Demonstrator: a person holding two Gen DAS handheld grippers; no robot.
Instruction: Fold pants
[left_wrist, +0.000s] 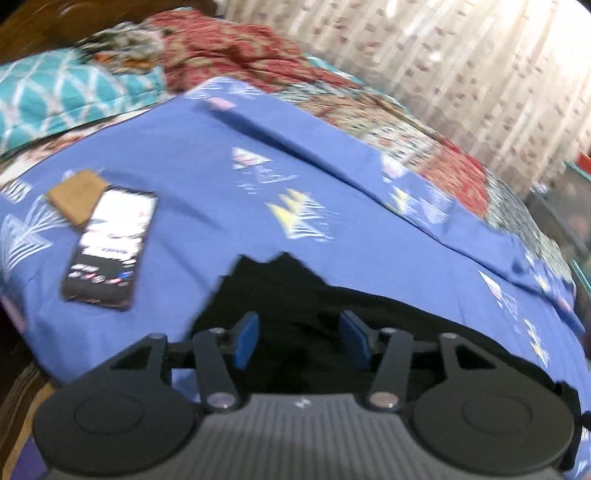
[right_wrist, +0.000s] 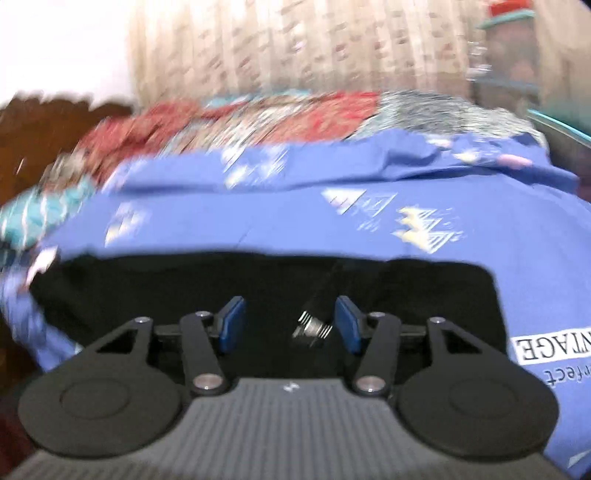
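The black pants (left_wrist: 295, 291) lie on a blue printed bedsheet (left_wrist: 207, 158), bunched into a dark heap right in front of both grippers. My left gripper (left_wrist: 301, 339) hovers over the heap, its blue pads apart with only dark cloth seen behind the gap. In the right wrist view the pants (right_wrist: 177, 280) spread wide across the sheet (right_wrist: 258, 229). My right gripper (right_wrist: 290, 321) is open above them. A black drawstring with a metal tip (right_wrist: 312, 325) lies in the gap, close to the right pad, and no pad presses on it. Both views are blurred.
A lit phone (left_wrist: 109, 247) and a brown wallet-like piece (left_wrist: 75, 195) lie on the sheet to the left. A teal pillow (left_wrist: 62, 96) and a red patterned blanket (left_wrist: 229, 51) are piled behind. A curtain (left_wrist: 480, 74) hangs beyond the bed, and a wooden headboard (right_wrist: 44, 122) stands at the left.
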